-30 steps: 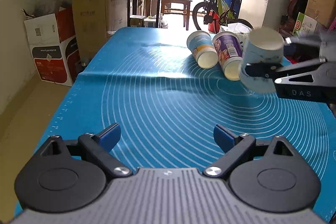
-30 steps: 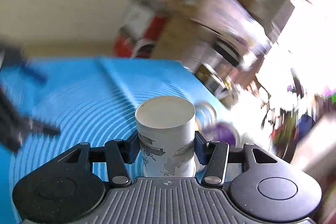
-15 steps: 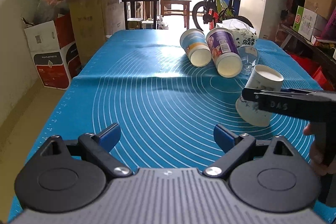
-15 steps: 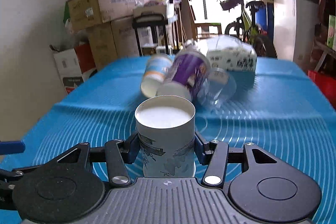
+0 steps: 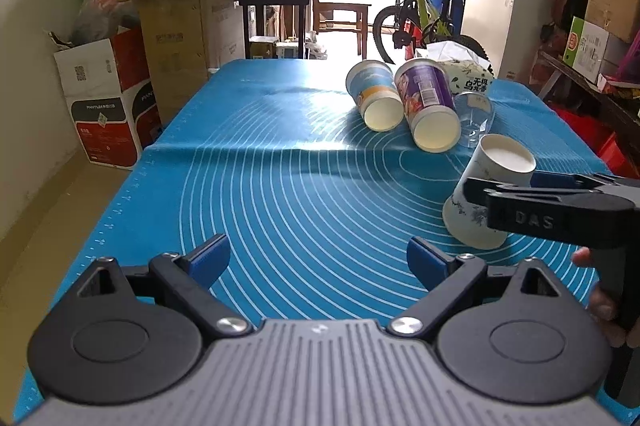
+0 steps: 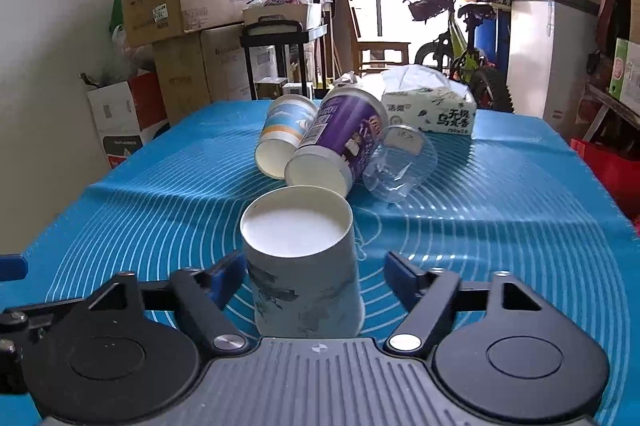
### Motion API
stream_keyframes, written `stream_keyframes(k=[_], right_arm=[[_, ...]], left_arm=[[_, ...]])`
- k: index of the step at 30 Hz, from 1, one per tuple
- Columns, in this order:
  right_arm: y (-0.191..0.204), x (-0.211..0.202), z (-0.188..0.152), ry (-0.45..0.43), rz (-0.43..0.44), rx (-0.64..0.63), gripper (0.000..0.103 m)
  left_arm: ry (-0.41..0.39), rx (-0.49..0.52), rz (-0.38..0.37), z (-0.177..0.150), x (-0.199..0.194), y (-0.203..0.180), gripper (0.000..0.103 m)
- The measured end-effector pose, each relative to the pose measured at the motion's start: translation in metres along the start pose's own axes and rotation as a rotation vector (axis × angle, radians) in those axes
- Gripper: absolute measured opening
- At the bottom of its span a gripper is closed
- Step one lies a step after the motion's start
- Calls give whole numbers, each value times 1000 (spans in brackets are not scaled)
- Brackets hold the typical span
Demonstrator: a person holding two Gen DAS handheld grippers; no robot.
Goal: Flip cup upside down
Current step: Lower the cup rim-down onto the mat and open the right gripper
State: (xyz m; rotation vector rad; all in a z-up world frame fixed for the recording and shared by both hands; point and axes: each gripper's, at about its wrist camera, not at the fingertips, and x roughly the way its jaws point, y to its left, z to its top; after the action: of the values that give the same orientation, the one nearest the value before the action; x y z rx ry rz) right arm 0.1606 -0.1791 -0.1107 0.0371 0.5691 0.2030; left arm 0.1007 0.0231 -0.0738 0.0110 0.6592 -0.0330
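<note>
A white paper cup with grey markings stands upside down on the blue mat, its flat base up. My right gripper is open, its fingers apart on either side of the cup, not pressing it. In the left wrist view the cup stands at the right, with the right gripper around it. My left gripper is open and empty, low over the mat's near part.
Behind the cup lie a blue-and-white cup, a purple cup and a clear plastic cup, all on their sides. A tissue pack sits at the mat's far edge. Boxes, a bicycle and a fridge stand beyond the table.
The right gripper carried the cup down onto the mat, base up, then opened its jaws and let it go. The left gripper has stayed still.
</note>
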Motion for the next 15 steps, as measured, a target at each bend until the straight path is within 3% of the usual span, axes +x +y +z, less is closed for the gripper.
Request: stream_keyframes(k=[4,15], right_arm=[[-3,-29,-2,-36,-8,-3,100],[-2,-126,-23,-92,-38,5,103]], left_arm=[[-10,-5,-13,-2,-11,-2,94],[-70,-11,-22,-14,-56,-4,94]])
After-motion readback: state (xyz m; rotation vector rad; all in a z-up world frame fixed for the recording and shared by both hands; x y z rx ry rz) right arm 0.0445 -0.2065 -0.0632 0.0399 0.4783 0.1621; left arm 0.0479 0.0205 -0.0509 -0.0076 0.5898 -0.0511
